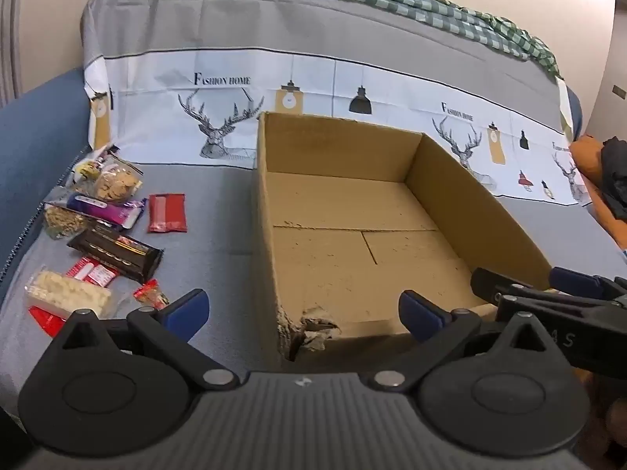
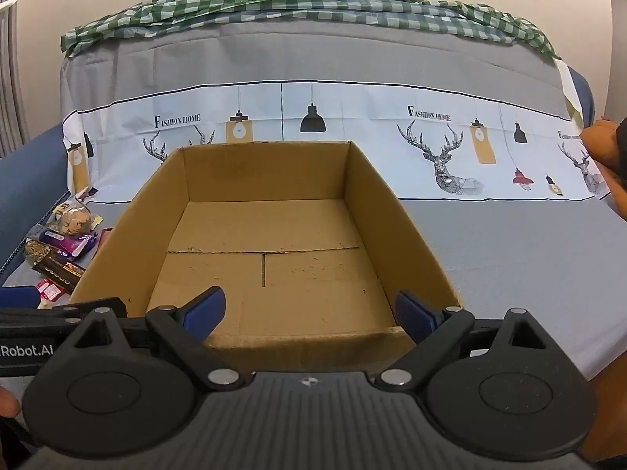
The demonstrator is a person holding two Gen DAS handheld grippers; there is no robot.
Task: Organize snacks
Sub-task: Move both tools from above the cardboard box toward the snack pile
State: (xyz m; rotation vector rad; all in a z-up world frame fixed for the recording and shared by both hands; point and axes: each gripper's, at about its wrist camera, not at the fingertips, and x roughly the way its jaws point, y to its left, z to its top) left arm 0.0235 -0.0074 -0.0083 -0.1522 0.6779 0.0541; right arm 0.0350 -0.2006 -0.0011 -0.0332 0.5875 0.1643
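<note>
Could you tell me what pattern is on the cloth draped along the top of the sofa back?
The cloth has a green-and-white check, clearest in the right wrist view.

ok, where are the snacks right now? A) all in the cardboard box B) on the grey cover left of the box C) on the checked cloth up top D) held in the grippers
B: the snacks lie in a cluster on the grey cover left of the cardboard box, whose floor is bare; both grippers are open and hold nothing.
</note>
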